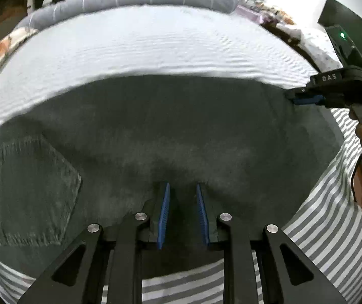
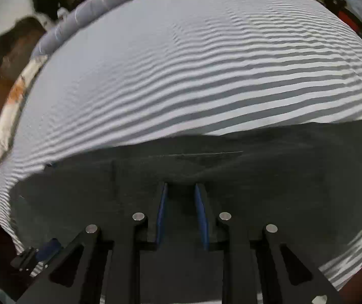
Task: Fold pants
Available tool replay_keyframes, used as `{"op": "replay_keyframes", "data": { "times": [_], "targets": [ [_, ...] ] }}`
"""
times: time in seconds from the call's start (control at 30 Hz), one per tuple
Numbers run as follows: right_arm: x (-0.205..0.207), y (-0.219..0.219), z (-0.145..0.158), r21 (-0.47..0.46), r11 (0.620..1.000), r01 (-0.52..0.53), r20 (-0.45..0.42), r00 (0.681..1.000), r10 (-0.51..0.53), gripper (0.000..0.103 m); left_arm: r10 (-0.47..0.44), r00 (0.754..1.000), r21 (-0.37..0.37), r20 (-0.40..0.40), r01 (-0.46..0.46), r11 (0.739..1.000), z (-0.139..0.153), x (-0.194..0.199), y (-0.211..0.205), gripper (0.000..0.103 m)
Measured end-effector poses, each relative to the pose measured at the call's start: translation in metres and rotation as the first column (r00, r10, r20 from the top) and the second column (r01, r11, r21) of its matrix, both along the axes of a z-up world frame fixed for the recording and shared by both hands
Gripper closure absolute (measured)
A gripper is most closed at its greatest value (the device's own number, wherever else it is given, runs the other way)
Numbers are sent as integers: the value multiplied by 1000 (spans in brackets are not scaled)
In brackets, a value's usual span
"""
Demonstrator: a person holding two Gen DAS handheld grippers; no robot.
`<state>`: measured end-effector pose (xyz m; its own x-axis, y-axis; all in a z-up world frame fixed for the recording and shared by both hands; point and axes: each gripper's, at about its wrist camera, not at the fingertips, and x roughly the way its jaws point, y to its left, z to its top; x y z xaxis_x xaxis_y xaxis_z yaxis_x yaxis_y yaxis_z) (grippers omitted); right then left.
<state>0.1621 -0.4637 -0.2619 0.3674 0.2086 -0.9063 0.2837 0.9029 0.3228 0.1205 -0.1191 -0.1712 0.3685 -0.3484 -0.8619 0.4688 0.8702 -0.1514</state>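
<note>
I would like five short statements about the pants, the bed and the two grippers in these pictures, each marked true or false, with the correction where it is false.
1. The pants are dark grey. True.
2. The pants lie on a plain red blanket. False: they lie on a sheet with grey and white stripes.
3. A back pocket shows on the pants in the left wrist view. True.
4. The left gripper is shut tight. False: its blue pads stand apart, over the fabric.
5. The right gripper is far from the pants. False: its open fingers are over the dark fabric, and the left view shows it at the pants' edge.
</note>
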Motion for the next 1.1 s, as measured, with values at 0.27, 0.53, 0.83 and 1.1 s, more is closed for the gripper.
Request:
{"op": "replay_keyframes", "data": {
  "times": [0.27,0.53,0.83,1.1],
  "targets": [
    [15,11,-3,-41,998,-40,-66,997,37,81,41,998,-50,42,-39,998,14,0,22,80],
    [90,59,30,227,926,-302,0,951,311,80,161,984,-85,78,-154,984,19,15,37,80],
    [164,162,-5,473,738,-480,-75,814,577,78,177,984,-33,21,-176,984,-9,10,33,80],
    [162,196,-33,548,616,-566,-121,675,728,77,188,982,-42,28,-187,982,-11,3,28,80]
  ]
}}
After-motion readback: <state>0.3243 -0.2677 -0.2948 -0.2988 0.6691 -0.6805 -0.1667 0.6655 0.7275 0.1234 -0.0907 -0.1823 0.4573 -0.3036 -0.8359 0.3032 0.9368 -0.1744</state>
